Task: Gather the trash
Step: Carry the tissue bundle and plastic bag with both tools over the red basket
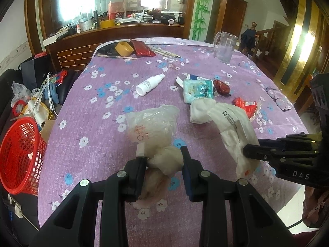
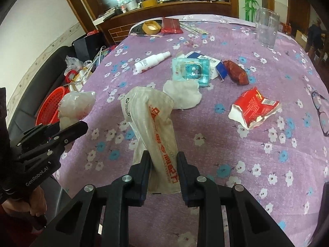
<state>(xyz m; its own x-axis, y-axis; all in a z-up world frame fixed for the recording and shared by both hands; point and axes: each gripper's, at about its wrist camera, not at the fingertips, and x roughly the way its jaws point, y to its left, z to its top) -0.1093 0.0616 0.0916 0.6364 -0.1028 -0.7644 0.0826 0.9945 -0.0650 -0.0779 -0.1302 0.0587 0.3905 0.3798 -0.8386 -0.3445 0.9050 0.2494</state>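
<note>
Left wrist view: left gripper [image 1: 162,160] pinches a clear plastic bag [image 1: 153,123], right gripper [image 2: 162,162] clamps a white wrapper [image 2: 153,123] — both lifted off the tablecloth [image 1: 98,127], likely bound for the red basket [image 1: 19,156].

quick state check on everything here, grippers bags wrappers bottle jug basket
left gripper: shut on the clear plastic bag, lifted
right gripper: shut on the white printed bag, held upright
red wrapper: torn open, lying flat
white spray bottle: capped, on its side
tissue pack: lying flat
clear jug: upright, looks empty
red basket: beside the table, tilted, contents not visible
glasses: lying on the tablecloth
</note>
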